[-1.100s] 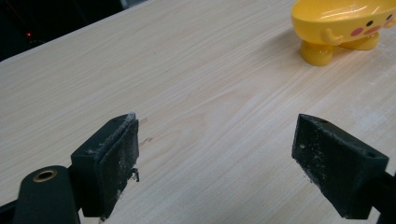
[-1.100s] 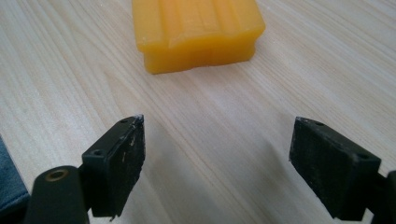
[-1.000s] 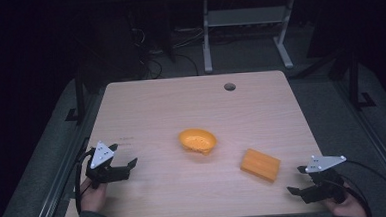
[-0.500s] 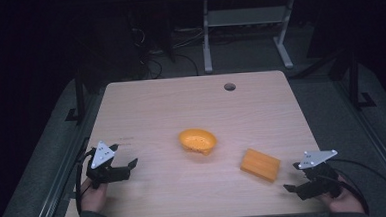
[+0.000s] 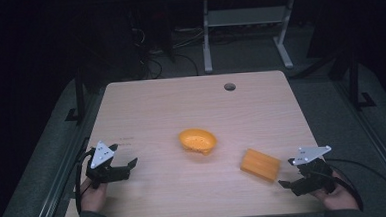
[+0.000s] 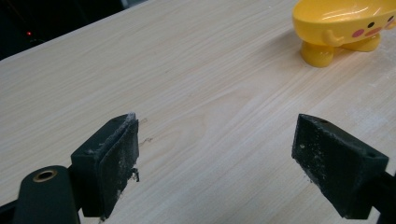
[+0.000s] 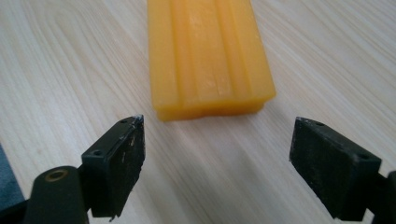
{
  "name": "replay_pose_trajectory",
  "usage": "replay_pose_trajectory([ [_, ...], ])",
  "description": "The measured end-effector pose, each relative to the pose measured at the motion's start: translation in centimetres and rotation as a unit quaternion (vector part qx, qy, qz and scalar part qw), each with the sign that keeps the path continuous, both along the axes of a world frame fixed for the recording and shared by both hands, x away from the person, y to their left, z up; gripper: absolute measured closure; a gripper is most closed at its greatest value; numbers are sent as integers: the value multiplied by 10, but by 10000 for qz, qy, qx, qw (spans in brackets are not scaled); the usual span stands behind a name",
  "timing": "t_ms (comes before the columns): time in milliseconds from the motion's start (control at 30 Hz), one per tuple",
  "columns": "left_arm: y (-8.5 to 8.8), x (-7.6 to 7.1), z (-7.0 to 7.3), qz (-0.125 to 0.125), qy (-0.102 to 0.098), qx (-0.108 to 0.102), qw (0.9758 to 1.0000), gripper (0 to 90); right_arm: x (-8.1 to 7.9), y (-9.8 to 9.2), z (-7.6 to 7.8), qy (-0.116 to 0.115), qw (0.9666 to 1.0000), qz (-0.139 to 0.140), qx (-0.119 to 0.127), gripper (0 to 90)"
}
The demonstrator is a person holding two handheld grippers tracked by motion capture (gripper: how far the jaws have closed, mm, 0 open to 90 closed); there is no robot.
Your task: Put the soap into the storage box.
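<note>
1. Right tool (image 5: 285,183) sits low over the near right corner of the bench (image 5: 180,99), held in the person's right hand (image 5: 335,193). Jaws stand wide apart, nothing between them.
2. Orange block (image 5: 260,164) lies flat on the bench just ahead of the right tool, near but not touching. In the right gripper view the block (image 7: 208,56) is a ridged bar lying lengthwise, with its near end a little beyond the open jaw tips and roughly centred on the gap.
3. Left tool (image 5: 129,164) is at the near left of the bench, held in the left hand (image 5: 93,194). Jaws wide, empty, bare wood between them in the left gripper view.
4. Yellow dish (image 5: 197,141) stands near the middle of the bench, well apart from the left tool and near the block without touching it. The left gripper view shows the dish (image 6: 345,23) upright on short feet, with small dots and pink spots on its side.
5. A round hole (image 5: 229,86) is in the far part of the bench top.
6. Room beyond the bench is dark; a pale frame stand (image 5: 241,21) is on the floor behind.
</note>
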State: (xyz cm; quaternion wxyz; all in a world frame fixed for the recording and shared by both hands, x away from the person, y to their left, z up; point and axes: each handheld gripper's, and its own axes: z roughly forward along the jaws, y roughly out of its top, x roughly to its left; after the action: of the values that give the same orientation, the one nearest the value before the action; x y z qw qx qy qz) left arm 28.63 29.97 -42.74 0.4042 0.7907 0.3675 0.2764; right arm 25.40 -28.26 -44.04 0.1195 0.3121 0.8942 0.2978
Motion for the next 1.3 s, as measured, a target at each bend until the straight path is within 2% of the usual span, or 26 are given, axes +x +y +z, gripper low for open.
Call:
replay_pose_trajectory([
  [400,0,0,0,-11,6,-6,10000,141,12,18,1,41,9998,118,-141,174],
  [933,2,0,1,0,0,-30,10000,141,31,44,10,-29,9991,397,-128,165],
  [1100,1,0,0,6,-6,-37,10000,141,40,55,9,38,9986,453,-266,156],
  [1233,1,0,0,3,-9,-38,10000,141,44,60,9,98,9985,498,-184,145],
  [1300,1,0,0,5,-10,-40,10000,141,47,63,8,80,9982,540,-263,145],
])
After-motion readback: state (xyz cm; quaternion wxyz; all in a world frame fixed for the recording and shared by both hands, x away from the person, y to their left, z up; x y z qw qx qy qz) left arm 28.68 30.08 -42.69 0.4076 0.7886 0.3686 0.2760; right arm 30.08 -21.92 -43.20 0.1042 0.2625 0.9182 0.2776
